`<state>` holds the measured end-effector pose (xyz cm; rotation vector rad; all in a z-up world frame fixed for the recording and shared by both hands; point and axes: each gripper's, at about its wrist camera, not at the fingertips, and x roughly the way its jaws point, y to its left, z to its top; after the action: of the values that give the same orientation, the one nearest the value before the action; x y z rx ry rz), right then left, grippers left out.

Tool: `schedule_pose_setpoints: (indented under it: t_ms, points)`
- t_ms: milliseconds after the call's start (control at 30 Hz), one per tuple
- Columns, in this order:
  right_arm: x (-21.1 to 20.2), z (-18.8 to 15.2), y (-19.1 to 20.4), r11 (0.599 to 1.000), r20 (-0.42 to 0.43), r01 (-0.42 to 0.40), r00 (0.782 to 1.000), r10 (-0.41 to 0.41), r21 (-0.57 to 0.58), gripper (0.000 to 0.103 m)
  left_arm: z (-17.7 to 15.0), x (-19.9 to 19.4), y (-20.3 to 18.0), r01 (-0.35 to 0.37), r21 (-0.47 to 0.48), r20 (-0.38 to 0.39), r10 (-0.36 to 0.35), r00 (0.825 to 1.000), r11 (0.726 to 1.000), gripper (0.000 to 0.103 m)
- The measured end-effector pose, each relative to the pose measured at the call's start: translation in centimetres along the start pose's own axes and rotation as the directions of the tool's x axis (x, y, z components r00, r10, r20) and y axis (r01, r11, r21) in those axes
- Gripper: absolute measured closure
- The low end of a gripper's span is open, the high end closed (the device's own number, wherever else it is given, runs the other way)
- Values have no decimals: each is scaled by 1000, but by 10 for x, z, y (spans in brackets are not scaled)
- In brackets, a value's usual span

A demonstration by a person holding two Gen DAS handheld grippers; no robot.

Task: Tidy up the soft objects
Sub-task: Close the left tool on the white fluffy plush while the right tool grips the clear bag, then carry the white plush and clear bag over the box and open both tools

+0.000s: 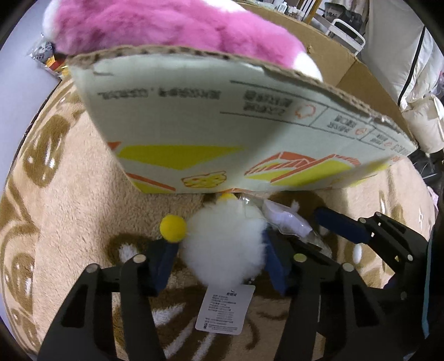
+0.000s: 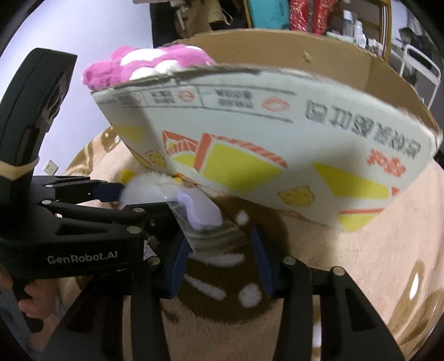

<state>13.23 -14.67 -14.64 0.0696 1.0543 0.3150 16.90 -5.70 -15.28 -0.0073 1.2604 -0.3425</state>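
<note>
My left gripper point(image 1: 220, 254) is shut on a white fluffy plush toy point(image 1: 224, 244) with a yellow pompom point(image 1: 173, 227) and a paper tag point(image 1: 225, 309), held low beside the cardboard box point(image 1: 222, 133). The toy also shows in the right wrist view point(image 2: 144, 186), between the left gripper's fingers point(image 2: 108, 193). My right gripper point(image 2: 219, 263) is open, its jaws around a clear plastic bag with a pale lilac soft item point(image 2: 199, 213); the bag also shows in the left wrist view point(image 1: 288, 222). A pink and white plush point(image 1: 166, 25) lies in the box, seen too in the right wrist view point(image 2: 144, 64).
The box stands on a tan fleece blanket point(image 1: 69, 194) with brown and white patterns. Its printed flap point(image 2: 277, 144) hangs out over both grippers. White padded bedding point(image 1: 416, 83) and shelves with clutter point(image 2: 305, 14) lie behind.
</note>
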Motion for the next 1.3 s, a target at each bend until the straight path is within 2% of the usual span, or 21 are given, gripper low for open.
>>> schedule_pose_setpoints:
  t_ms: [33, 100, 233, 400, 533, 633, 900, 1067, 1233, 1300]
  points:
    - [0, 1, 2, 1000, 6, -5, 1000, 5, -8, 73, 1, -1, 0, 2, 2, -1, -2, 1000, 1000, 51]
    - [-1, 2, 4, 1000, 15, -6, 1000, 7, -31, 74, 1, -1, -2, -9, 17, -2, 9, 1000, 1000, 53]
    - [0, 2, 8, 998, 27, 1, 1000, 1, -61, 77, 1, -6, -6, 20, 24, -5, -20, 1000, 1000, 68]
    - [-1, 3, 12, 994, 43, 41, 998, -38, -96, 77, -3, -10, -3, 39, 12, -8, -39, 999, 999, 71]
    - [-14, -1, 6, 992, 88, 51, 995, -42, -112, 90, -6, -17, 9, 35, 6, 12, -35, 999, 999, 72]
    - [-25, -4, 8, 992, 107, 34, 994, -22, -118, 94, -7, -25, 9, 23, 9, 27, -23, 999, 1000, 72]
    - [-59, -15, 13, 995, 143, 30, 990, -16, -96, 97, -19, -52, 21, 11, -20, 82, -9, 997, 1000, 73]
    - [-90, -19, 15, 994, 172, 54, 984, -37, -94, 97, -35, -72, 20, -8, 16, 115, 6, 993, 1000, 73]
    - [-115, -22, 18, 993, 204, 94, 976, -77, -75, 97, -55, -97, 0, -59, 68, 202, 44, 978, 996, 73]
    - [-126, -27, 18, 993, 226, 103, 970, -87, -60, 97, -62, -116, -1, -74, 74, 261, 52, 964, 995, 73]
